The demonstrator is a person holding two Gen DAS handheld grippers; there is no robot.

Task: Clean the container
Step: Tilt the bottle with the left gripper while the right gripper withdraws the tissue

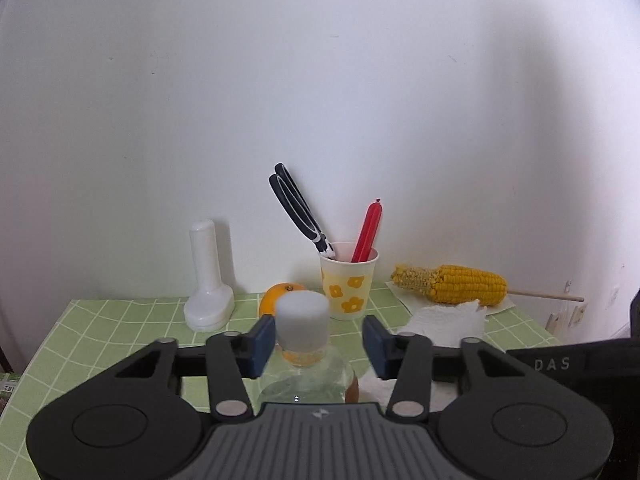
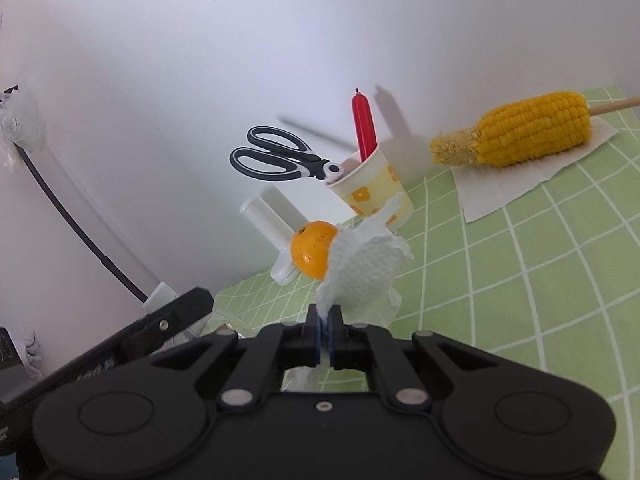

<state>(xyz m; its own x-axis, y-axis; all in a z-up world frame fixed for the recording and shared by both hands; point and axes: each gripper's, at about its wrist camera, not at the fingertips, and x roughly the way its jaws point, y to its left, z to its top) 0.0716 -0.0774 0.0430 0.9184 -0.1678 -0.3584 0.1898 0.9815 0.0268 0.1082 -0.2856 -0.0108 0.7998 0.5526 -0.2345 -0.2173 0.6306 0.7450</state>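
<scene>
Bottle [image 1: 306,376] between open left hand-held gripper [image 1: 320,346], "DAS" on right hand-held gripper [image 1: 560,364]

Bright, even, soft light. The cup [image 2: 374,190] throws faint grey shadows right onto the wall [image 2: 160,60]. Strong fisheye bending with dark corners. The cap [image 1: 303,322] in front of the cup is blurred.

Ahead of your left tool, a flowered paper cup [image 1: 349,286] stands by the wall, holding black scissors [image 1: 298,210] and a red balloon stick [image 1: 367,227]. An orange [image 1: 272,298] sits just left of the cup, with a white plastic stand [image 1: 208,280] further left. To the right, a corn cob [image 1: 448,283] on a skewer rests on a napkin [image 2: 516,178], over green checked cloth [image 1: 112,320].
</scene>
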